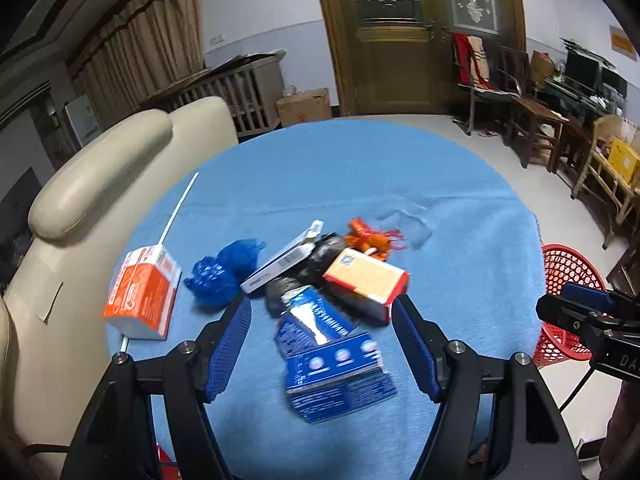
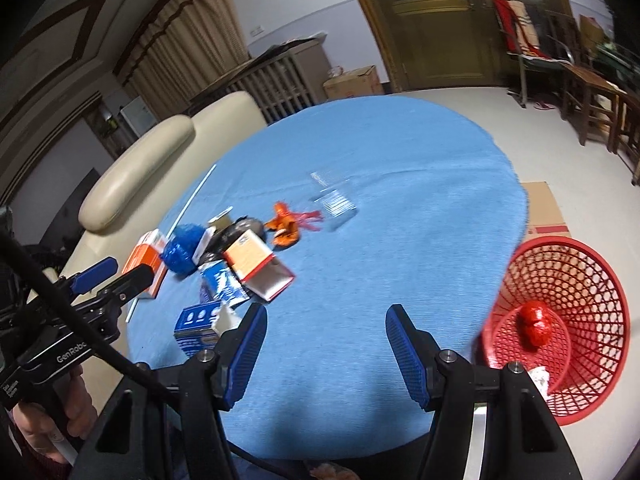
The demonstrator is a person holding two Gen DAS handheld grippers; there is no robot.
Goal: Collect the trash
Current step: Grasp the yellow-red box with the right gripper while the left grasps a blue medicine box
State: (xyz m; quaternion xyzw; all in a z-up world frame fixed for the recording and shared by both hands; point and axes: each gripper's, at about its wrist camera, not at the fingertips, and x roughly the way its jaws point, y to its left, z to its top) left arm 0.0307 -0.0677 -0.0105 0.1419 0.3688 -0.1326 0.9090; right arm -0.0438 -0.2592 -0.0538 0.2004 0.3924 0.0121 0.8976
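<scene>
A heap of trash lies on the round table's blue cloth [image 1: 420,168]: an orange-and-white carton [image 1: 140,292], a crumpled blue bag [image 1: 224,272], a flat white box [image 1: 284,258], a black bag [image 1: 316,260], an orange wrapper [image 1: 370,240], a cream-and-red box [image 1: 366,280] and a blue packet [image 1: 332,356]. My left gripper [image 1: 322,304] hovers open over the blue packet, gripping nothing. The right gripper [image 2: 326,312] is open and empty above bare cloth, right of the heap. A red basket [image 2: 580,272] stands beside the table, with a red wad [image 2: 536,322] inside.
A cream sofa [image 1: 100,184] borders the table on the left. A clear plastic piece [image 2: 334,200] and a thin white stick [image 1: 178,208] lie on the cloth. Flat cardboard [image 2: 544,212] lies on the floor behind the basket. Wooden chairs [image 1: 536,120] stand at the far right.
</scene>
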